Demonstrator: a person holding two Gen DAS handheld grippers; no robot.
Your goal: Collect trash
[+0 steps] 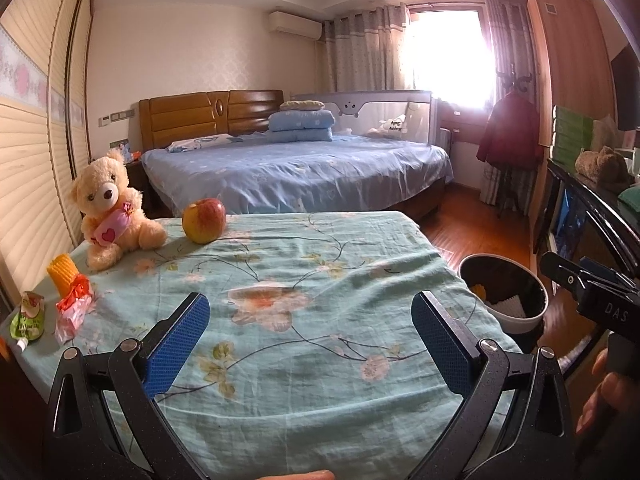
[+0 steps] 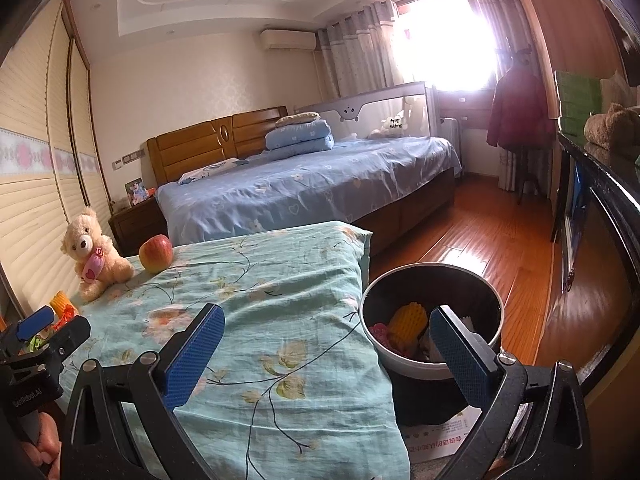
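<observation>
Trash sits at the table's (image 1: 320, 280) left edge: a red wrapper (image 1: 73, 307), a green pouch (image 1: 27, 316) and a yellow corrugated piece (image 1: 62, 276), near a teddy bear (image 1: 110, 208) and an apple (image 1: 204, 220). The left gripper (image 1: 310, 336) hangs over the floral cloth, jaws spread wide, holding nothing. The right gripper (image 2: 326, 354) is likewise spread and empty, its right finger over the bin (image 2: 430, 364), which holds yellow foam (image 2: 407, 322) and other scraps.

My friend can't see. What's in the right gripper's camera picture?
The open right gripper hovers between a floral cloth and a black bin holding trash. A teddy and apple sit at the cloth's far end; a blue bed lies beyond.
</observation>
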